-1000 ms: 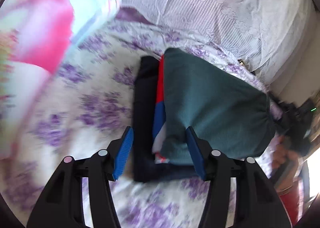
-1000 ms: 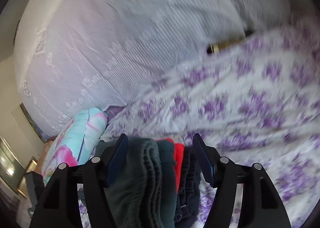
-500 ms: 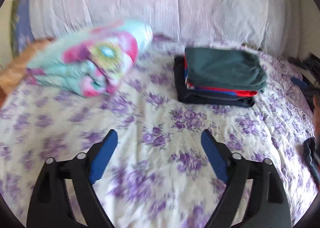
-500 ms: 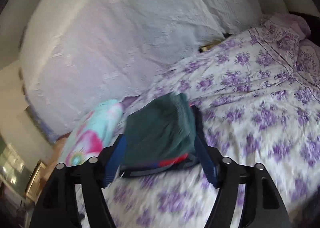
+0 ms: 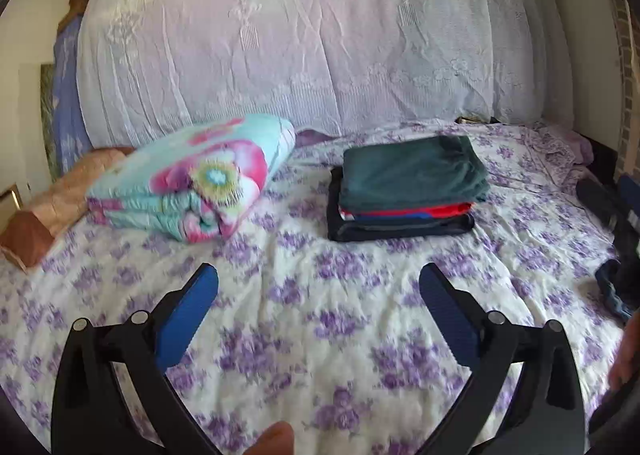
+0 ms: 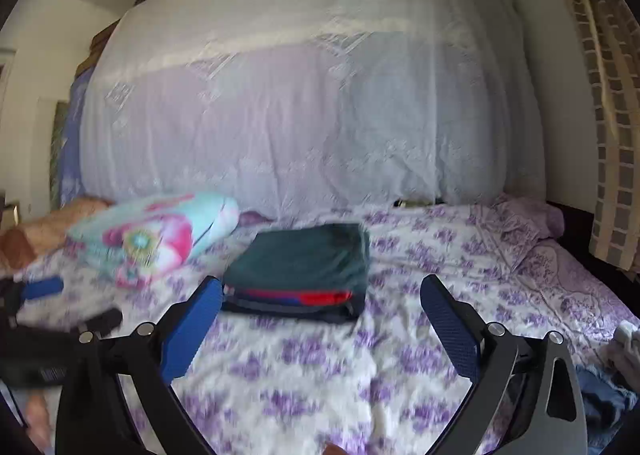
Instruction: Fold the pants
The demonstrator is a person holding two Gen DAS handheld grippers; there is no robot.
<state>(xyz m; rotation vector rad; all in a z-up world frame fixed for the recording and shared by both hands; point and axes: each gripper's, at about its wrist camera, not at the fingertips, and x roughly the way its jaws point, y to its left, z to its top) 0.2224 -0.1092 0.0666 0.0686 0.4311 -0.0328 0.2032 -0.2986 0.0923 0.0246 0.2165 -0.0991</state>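
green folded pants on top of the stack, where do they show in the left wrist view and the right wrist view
Left wrist view: the green folded pants lie right of centre, above the open left gripper, topping the stack.
Right wrist view: the green folded pants lie just left of centre, above the open right gripper.
Shared landmark: the floral folded blanket lies to the left of the stack in both views.

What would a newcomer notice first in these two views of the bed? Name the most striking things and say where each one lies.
The eye lands first on the stack of folded clothes, dark green pants on top, sitting mid-bed on the purple-flowered sheet. To its left lies a bright turquoise-and-pink folded quilt. Up close, the left gripper and right gripper frame the views, jaws wide and empty.
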